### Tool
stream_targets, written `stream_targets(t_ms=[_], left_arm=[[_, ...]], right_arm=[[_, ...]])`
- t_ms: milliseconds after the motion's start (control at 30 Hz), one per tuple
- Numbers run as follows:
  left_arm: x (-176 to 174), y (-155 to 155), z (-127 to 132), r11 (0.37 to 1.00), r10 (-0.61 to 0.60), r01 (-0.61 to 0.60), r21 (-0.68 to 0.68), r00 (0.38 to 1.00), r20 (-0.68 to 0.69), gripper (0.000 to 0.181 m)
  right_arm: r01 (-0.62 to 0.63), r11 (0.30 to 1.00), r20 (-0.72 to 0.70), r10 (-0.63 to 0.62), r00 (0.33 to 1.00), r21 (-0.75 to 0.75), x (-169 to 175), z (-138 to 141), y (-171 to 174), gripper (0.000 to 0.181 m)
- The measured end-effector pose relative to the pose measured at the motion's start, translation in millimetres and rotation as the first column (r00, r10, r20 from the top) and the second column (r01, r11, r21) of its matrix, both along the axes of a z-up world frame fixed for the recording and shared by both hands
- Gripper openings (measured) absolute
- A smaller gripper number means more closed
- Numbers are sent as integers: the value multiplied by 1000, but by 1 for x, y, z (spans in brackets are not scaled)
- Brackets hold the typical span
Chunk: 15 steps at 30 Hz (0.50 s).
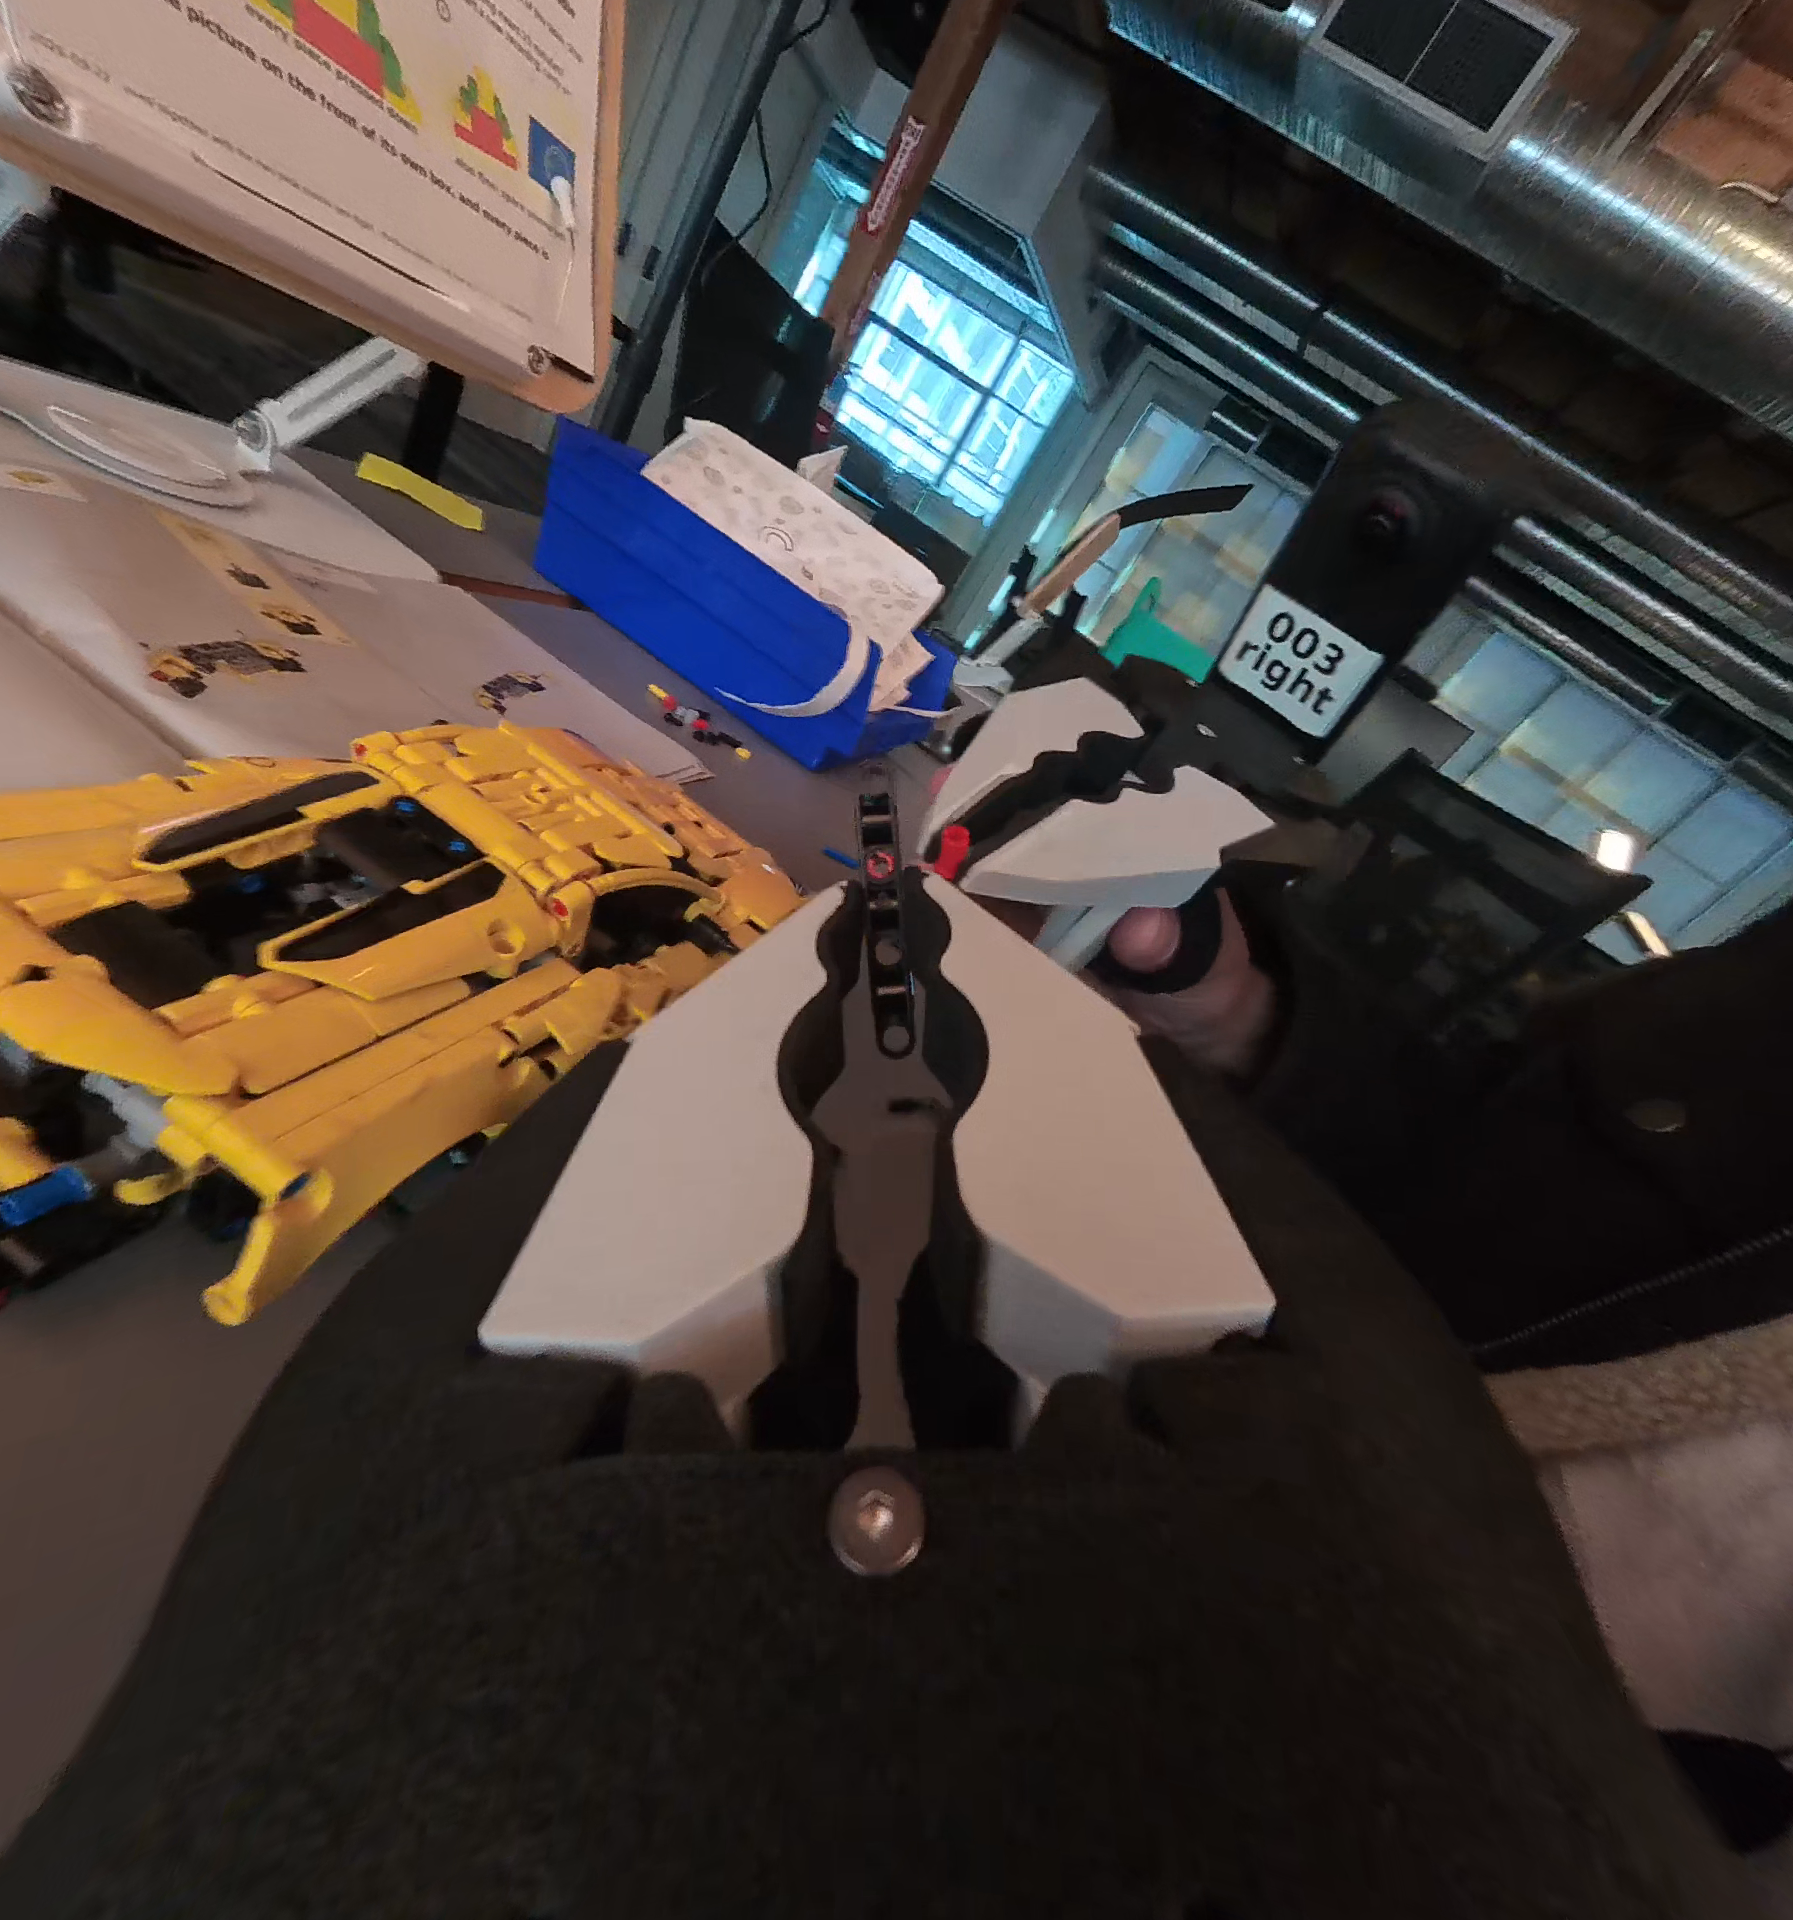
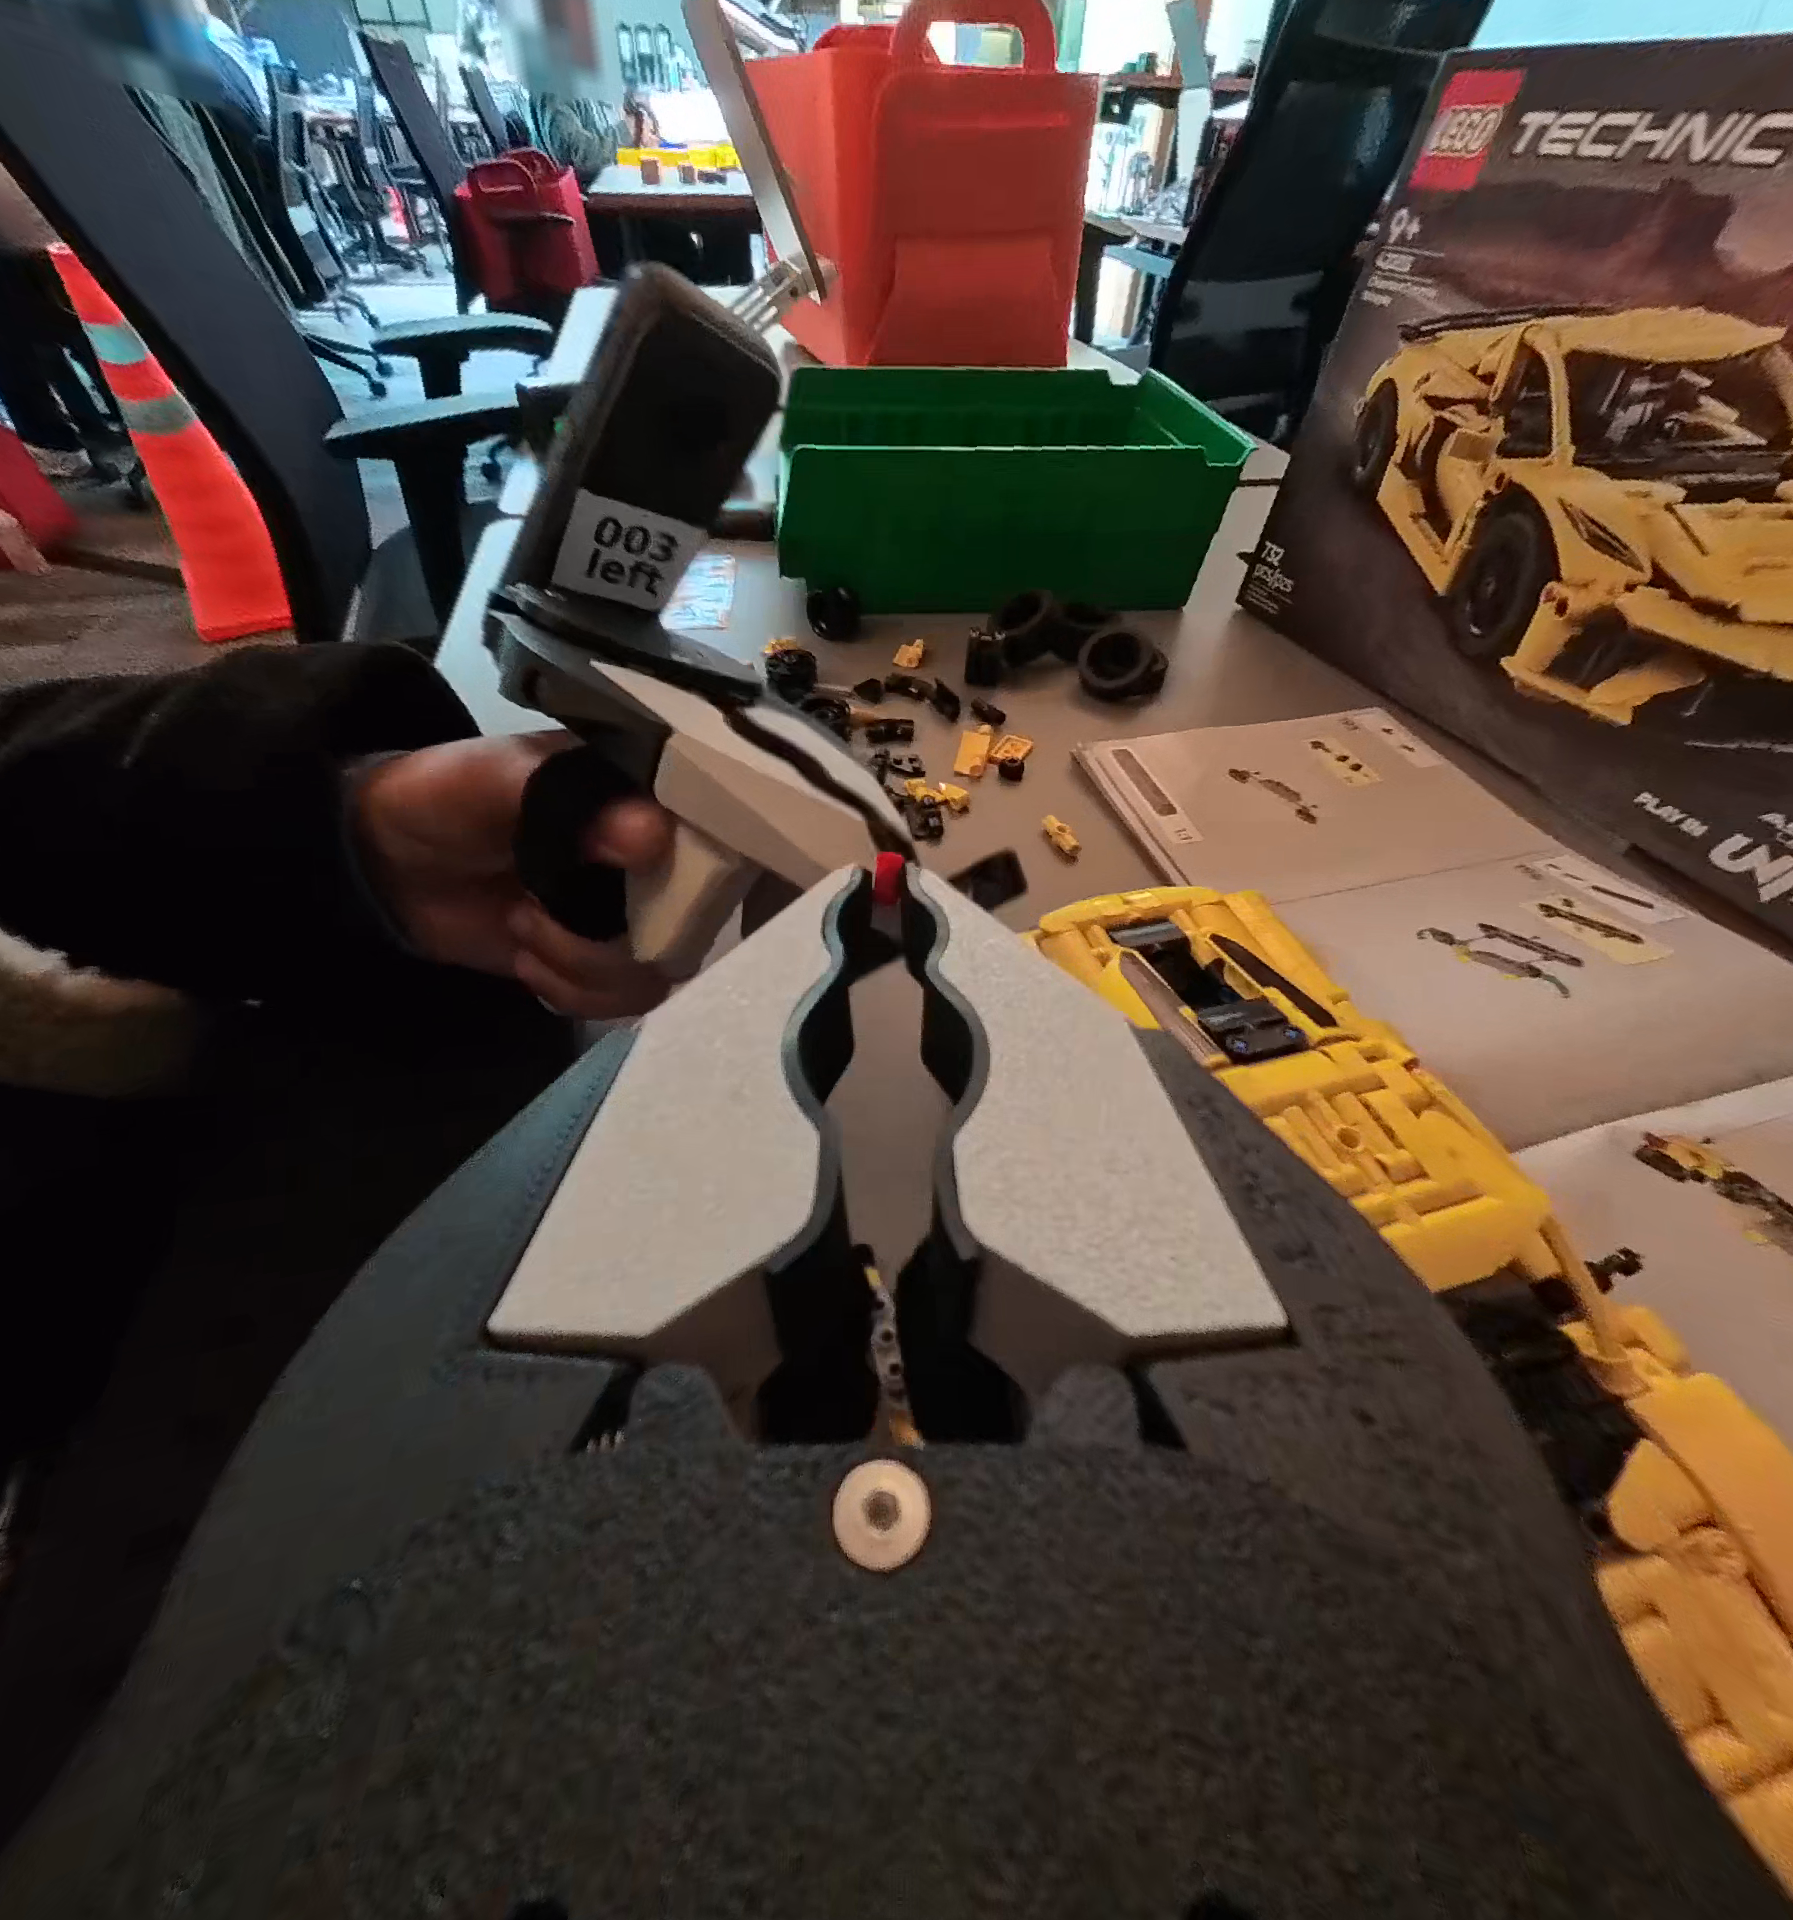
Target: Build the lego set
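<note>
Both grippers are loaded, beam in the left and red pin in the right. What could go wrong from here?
1. The right gripper pinches the small red pin only at its fingertips; a skewed push could flick it out.
2. The left gripper holds the thin black beam edge-on; side force may twist it in the grip.
3. Both are held in the air by the yellow car; a dropped pin could get lost in the car's gaps or among the loose parts.
</note>
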<state>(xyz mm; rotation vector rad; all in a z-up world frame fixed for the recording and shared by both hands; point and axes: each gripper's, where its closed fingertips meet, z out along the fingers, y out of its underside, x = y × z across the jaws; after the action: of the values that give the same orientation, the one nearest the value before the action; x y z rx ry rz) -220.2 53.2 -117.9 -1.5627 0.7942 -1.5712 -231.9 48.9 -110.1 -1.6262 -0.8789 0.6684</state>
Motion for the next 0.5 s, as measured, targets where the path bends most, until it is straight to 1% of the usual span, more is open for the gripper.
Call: stream_targets(t_ms=[67,133,233,400,500], left_arm=[[-8,10,3,998,56,-56,-2,998,20,7],[-8,10,5,999,46,-46,-15,998,35,7],[-2,3,3,996,53,-52,76,998,-16,7],[1,6,-5,967,147,-119,227,983,-113,7],[2,11,-15,950,197,-139,280,962,-190,7]], right_arm=[[26,999,47,-28,999,32,8,-1,3,4],[58,996,136,-66,988,61,13,-9,7,4],[80,993,241,-99,965,86,8,-23,9,4],[105,989,278,-131,952,107,6,-25,11,4],[100,988,288,-131,949,119,7,-26,10,4]])
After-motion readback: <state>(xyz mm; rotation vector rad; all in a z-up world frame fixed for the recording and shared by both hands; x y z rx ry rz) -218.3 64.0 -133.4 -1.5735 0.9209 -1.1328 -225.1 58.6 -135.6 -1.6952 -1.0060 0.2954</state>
